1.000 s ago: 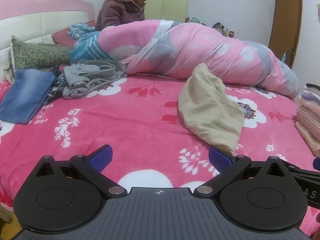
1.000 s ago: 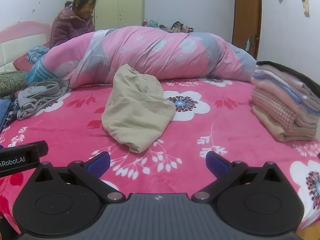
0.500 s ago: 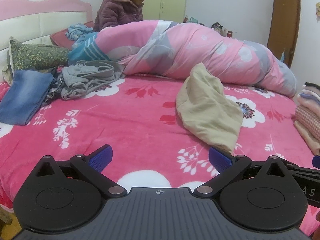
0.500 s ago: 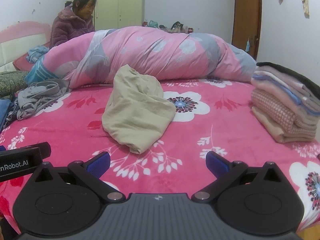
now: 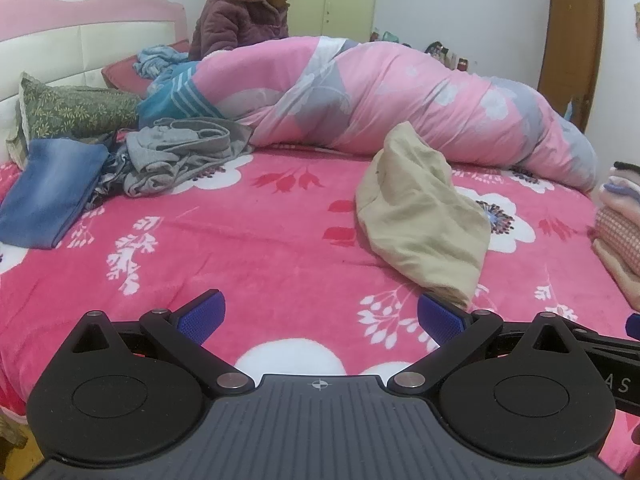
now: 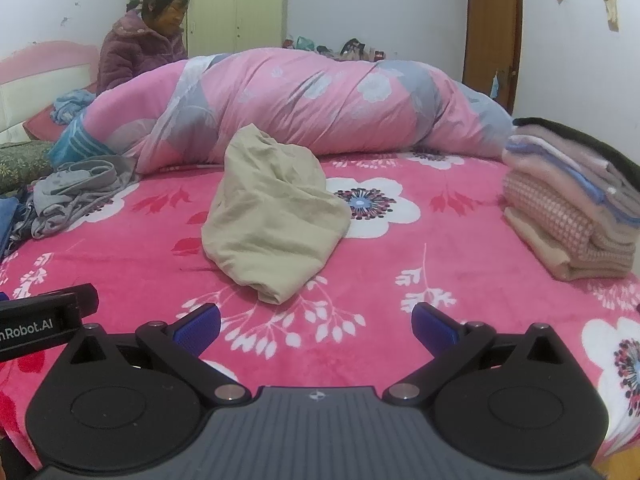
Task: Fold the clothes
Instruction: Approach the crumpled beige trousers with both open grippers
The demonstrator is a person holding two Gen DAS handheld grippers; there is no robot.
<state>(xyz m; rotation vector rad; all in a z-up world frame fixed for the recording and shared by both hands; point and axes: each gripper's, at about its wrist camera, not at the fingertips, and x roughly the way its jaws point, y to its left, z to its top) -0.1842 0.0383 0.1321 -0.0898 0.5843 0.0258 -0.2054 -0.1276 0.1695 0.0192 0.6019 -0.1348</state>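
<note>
Beige garment (image 6: 272,216) is seen crumpled in a heap near the middle of the pink floral blanket (image 6: 400,264), just in front of the rolled pink quilt (image 6: 304,108). Both tongs are spread wide and empty: the left gripper (image 5: 320,316) and the right gripper (image 6: 316,324) are held low over the blanket's near edge, short of the heap. Folded clothes (image 6: 572,204) are stacked at the right; grey clothes (image 5: 180,152) and folded jeans (image 5: 52,192) are piled at the left

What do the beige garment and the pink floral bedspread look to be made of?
Beige garment: looks like thin matte woven cotton, given its fine soft creases, though a blend is possible. Pink floral bedspread: likely plush fleece, with a fuzzy, slightly sheened nap and printed flowers.
</note>
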